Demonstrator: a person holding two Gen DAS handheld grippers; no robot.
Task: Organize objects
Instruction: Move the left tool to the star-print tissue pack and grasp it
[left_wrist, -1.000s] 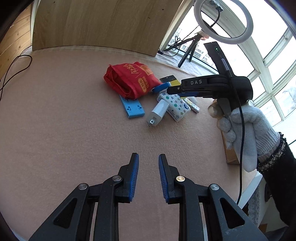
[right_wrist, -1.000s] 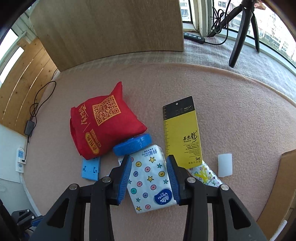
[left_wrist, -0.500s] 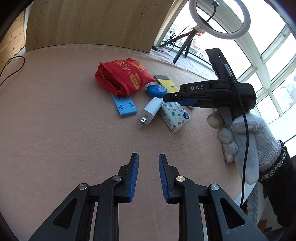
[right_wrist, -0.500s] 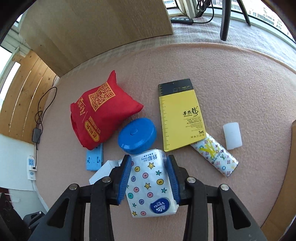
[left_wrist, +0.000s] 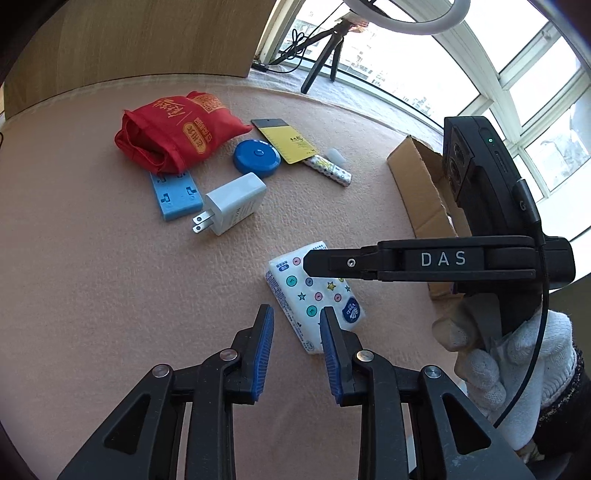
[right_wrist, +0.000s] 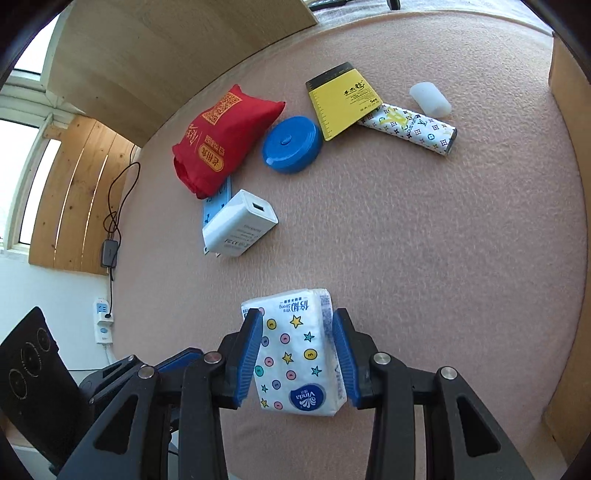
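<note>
Right gripper (right_wrist: 297, 354) pinches the tissue pack (right_wrist: 295, 354) between its blue pads, above the pink felt tabletop (right_wrist: 424, 258). Left gripper (left_wrist: 295, 347) hangs spread and empty. Ahead of the jaws: white charger (right_wrist: 240, 225), blue disc (right_wrist: 291, 144), red bag (right_wrist: 221, 140), yellow booklet (right_wrist: 341, 98). Beyond, a wooden panel (left_wrist: 147, 40), windows (left_wrist: 535, 85) and a cardboard box (left_wrist: 421, 184) off right.
</note>
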